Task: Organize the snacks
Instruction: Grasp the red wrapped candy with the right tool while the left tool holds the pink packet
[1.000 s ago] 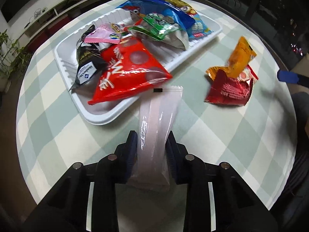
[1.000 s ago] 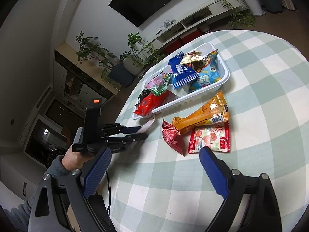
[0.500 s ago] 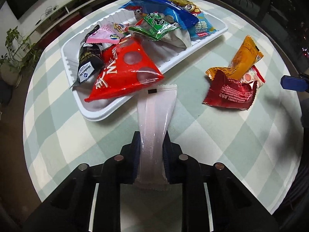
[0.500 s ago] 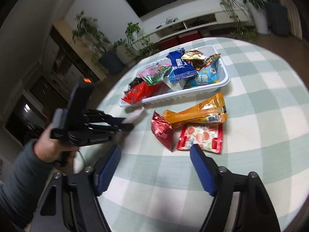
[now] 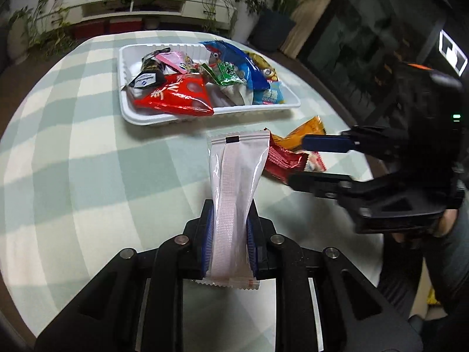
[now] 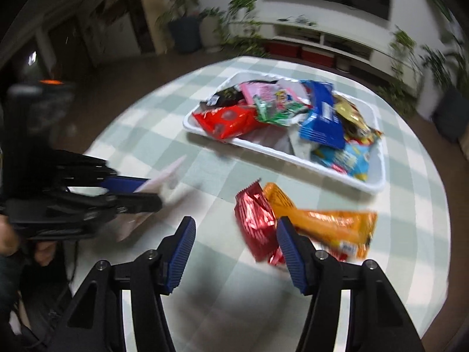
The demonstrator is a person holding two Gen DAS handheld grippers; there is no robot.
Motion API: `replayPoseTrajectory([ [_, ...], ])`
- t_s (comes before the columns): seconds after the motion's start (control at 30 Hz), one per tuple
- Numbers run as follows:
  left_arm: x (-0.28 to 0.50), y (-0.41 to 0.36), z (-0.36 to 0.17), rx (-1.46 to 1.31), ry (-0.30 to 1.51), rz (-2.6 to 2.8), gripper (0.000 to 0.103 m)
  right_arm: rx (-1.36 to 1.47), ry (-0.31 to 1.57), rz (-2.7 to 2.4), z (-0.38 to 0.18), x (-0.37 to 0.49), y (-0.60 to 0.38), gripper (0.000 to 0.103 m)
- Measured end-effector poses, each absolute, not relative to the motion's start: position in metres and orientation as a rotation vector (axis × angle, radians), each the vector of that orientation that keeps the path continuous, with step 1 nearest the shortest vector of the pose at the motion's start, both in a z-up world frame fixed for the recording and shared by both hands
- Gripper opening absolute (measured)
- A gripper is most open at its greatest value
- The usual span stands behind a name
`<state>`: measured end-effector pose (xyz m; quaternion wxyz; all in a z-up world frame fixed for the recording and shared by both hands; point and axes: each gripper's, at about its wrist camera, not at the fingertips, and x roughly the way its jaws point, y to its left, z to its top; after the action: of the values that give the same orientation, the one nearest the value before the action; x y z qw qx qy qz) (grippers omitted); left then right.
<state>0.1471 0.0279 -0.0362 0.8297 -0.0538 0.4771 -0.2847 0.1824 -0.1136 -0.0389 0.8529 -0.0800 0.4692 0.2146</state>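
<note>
My left gripper point(image 5: 228, 223) is shut on a long pale pink snack packet point(image 5: 236, 187) and holds it above the table, short of the white tray point(image 5: 126, 111). The tray is filled with several snack bags, a red one point(image 5: 176, 96) at its near end. My right gripper point(image 6: 234, 231) is open and empty, low over the table beside a dark red packet point(image 6: 258, 220) and an orange packet point(image 6: 328, 223). From the left wrist view the right gripper point(image 5: 319, 161) reaches in from the right over those packets. The left gripper point(image 6: 146, 190) with the pink packet point(image 6: 167, 173) shows in the right wrist view.
The round table has a green and white checked cloth point(image 5: 88, 161). A third packet with red print point(image 5: 315, 161) lies partly under the orange and red ones. Plants and a low shelf point(image 6: 322, 38) stand beyond the table.
The left gripper has lifted and swung right with the pink packet held. The right gripper has moved in and down toward the loose red and orange packets, still open.
</note>
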Motion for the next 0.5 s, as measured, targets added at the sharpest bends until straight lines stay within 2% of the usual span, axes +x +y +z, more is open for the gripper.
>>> replayPoseTrajectory([
  [0.17,0.133,0.039,-0.043,-0.182,1.014,-0.597,0.018,-0.301,1.071,0.449,-0.061,0.201,-0.098,0.051],
  [0.3,0.131,0.045,-0.046,-0.199,1.01,-0.591,0.018,-0.337,1.131,0.476,-0.074,0.205,-0.092,0.038],
  [0.5,0.132,0.046,-0.052,-0.202,1.018,-0.596,0.018,-0.403,1.149,0.498,-0.079,0.197,-0.083,0.039],
])
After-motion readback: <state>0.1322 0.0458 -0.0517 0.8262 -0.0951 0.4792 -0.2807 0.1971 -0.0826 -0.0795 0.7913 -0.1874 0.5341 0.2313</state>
